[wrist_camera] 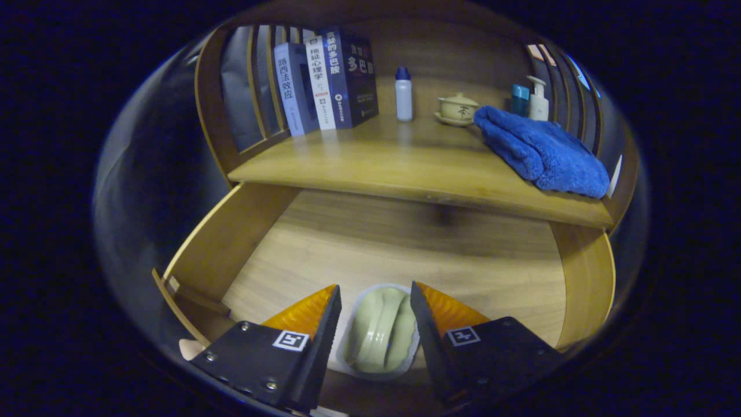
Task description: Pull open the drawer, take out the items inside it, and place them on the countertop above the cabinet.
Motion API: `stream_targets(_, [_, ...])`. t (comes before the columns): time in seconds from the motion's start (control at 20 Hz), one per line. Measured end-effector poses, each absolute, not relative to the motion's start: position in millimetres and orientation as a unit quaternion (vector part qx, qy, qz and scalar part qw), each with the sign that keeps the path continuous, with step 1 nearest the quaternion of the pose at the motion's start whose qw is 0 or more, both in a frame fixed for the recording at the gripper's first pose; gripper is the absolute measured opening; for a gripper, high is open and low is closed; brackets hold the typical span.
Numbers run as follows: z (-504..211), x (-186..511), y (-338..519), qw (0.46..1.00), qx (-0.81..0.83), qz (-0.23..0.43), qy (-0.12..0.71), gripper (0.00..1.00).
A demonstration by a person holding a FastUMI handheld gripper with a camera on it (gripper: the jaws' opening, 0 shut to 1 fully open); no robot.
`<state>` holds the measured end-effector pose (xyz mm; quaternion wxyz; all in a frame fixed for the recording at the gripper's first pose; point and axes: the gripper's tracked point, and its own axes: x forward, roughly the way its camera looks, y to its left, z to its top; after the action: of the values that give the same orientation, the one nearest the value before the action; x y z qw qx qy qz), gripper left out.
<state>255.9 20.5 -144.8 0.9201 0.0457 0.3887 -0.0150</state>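
The wooden drawer (231, 243) is pulled open below the countertop (405, 168). Near the drawer's front lies a pale green object in a clear plastic tray (379, 333). My gripper (375, 301) hangs over it with its fingers apart, one on each side of the tray; I cannot tell whether they touch it. A folded blue towel (541, 153) rests on the countertop's right part.
On the countertop stand books (327, 81) at the back left, a white bottle with a blue cap (403, 95), a lidded cup on a saucer (457, 109), a pump bottle (538, 101) and a blue container (519, 99). Slatted wooden sides flank the countertop.
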Motion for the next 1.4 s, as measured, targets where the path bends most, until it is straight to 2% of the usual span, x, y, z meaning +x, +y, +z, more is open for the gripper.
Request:
stream_targets(0.15, [-156.8, 253.2, 17.9, 0.912, 0.046, -0.015, 0.407, 0.32])
stream_targets(0.2, [-160.2, 261.4, 15.4, 0.914, 0.051, -0.02, 0.402, 0.32])
stream_targets(0.3, [-152.1, 254.4, 14.6, 0.915, 0.067, -0.016, 0.398, 0.16])
stream_targets(0.9, [-44.8, 279.3, 10.9, 0.957, 0.087, -0.015, 0.276, 0.15])
stream_targets(1.4, [-6.3, 379.5, -21.9, 0.975, 0.075, -0.099, 0.183, 0.15])
